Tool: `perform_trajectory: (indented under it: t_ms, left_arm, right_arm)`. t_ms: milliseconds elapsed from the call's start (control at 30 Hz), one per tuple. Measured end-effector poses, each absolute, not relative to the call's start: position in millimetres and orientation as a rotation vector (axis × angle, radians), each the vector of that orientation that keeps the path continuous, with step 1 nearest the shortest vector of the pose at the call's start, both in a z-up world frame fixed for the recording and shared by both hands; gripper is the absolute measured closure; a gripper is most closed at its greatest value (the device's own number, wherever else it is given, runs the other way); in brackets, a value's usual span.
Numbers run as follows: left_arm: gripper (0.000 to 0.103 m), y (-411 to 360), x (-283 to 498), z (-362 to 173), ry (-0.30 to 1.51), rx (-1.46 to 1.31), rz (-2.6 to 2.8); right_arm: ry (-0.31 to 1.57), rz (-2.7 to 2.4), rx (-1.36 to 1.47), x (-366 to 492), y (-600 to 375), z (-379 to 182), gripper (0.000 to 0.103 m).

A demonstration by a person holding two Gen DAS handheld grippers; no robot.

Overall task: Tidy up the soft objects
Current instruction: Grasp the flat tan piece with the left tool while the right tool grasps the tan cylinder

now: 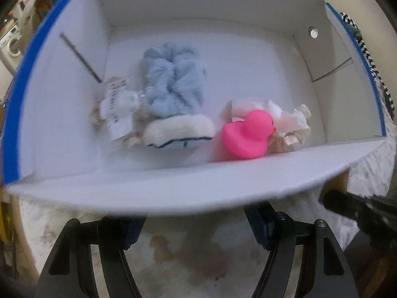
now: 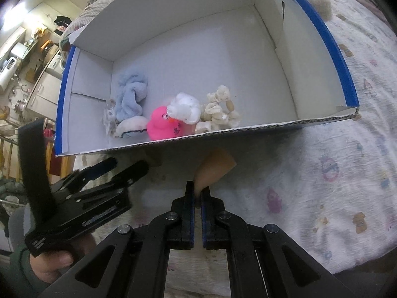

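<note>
A white cardboard box with blue outside [image 1: 173,188] [image 2: 322,121] lies on the bed. Along its near wall sit a fluffy light-blue cloth [image 1: 173,79] [image 2: 131,94], a white plush piece with dark trim [image 1: 178,131] [image 2: 130,126], a pink rubber duck [image 1: 248,134] [image 2: 161,124], a white plush [image 2: 184,108] and a cream ruffled piece [image 1: 295,126] [image 2: 220,111]. My left gripper [image 1: 196,223] [image 2: 124,171] hangs open and empty just before the near wall. My right gripper [image 2: 197,191] is shut, pinching the edge of a thin tan soft piece [image 2: 214,168] outside the box.
A tagged clear packet [image 1: 116,109] lies left of the blue cloth. The box's far half is bare. The patterned bedsheet [image 2: 335,186] spreads to the right, with a fluffy beige lump [image 2: 321,5] beyond the box. A hand in a green sleeve [image 2: 49,260] holds the left gripper.
</note>
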State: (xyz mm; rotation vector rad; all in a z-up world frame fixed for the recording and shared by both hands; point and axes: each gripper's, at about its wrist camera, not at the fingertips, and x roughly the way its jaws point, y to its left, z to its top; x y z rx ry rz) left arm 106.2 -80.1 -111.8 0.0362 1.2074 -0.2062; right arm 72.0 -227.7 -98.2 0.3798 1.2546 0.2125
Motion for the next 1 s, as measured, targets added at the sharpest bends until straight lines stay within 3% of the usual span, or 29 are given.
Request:
perform_trajectory:
  t_ms: [67, 133, 267, 300, 367, 467, 1000]
  left_arm:
    - [0.036, -85.2, 113.1, -117.3, 1.208, 0.042, -0.209]
    - [0.048, -88.1, 120.5, -125.1, 1.219, 0.048, -0.195]
    - [0.059, -88.4, 128.4, -136.4, 1.246, -0.004, -0.194]
    - [0.071, -88.7, 129.7, -138.3, 1.249, -0.003, -0.194]
    - [0.076, -89.2, 131.3, -138.8, 1.256, -0.025, -0.209]
    - [0.091, -92.4, 132.8, -136.8, 1.265, -0.025, -0.221]
    - [0.094, -50.4, 94.0, -107.1, 1.229, -0.027, -0.162]
  right_arm:
    - [1.253, 0.218, 0.376, 76.3, -219.4, -101.9, 0.097]
    - [1.252, 0.219, 0.371, 76.5, -218.8, -101.1, 0.097]
    - [1.257, 0.216, 0.374, 76.0, -222.5, -99.1, 0.097]
    - [1.258, 0.217, 0.372, 76.3, -221.8, -99.5, 0.097]
    - [1.261, 0.218, 0.366, 77.1, -220.1, -100.2, 0.097]
    - [1.26, 0.218, 0.357, 76.4, -220.2, -99.6, 0.097]
    - [1.236, 0.254, 0.308, 73.3, -201.2, -91.0, 0.097]
